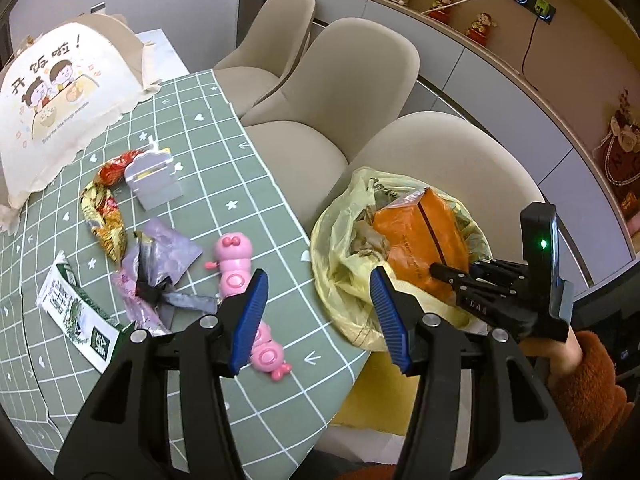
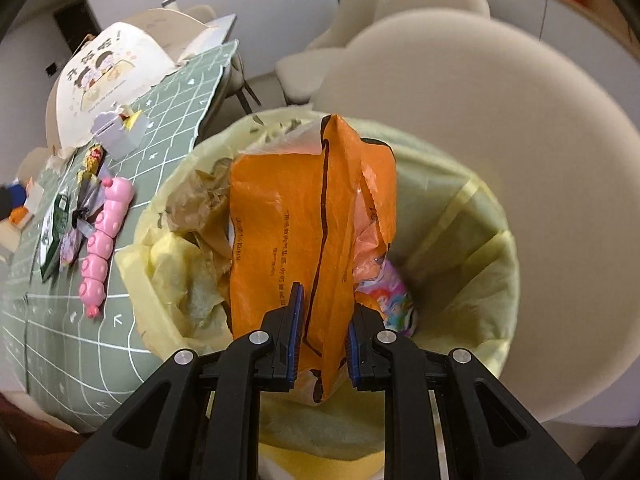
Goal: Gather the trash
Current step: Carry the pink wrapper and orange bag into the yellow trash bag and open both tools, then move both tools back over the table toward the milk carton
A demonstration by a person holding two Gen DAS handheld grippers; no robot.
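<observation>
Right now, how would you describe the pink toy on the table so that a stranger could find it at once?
Look at the green checked tablecloth, near its edge beside the bin lined with a yellow bag. There lies a pink caterpillar toy, just right of the crumpled purple wrapper. It is the only smooth, segmented plastic thing there; its neighbours are flat or crumpled packaging.

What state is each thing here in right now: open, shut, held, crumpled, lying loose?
Right gripper: shut on the orange bag, over the bin.
Orange bag: held, crumpled, hanging into the bin.
Bin liner: open, partly filled.
Left gripper: fingers apart, nothing between them.
Pink caterpillar toy: lying loose on the table.
Milk carton: flattened, lying down.
Purple wrapper: crumpled, loose.
Red-gold wrapper: twisted, loose.
</observation>
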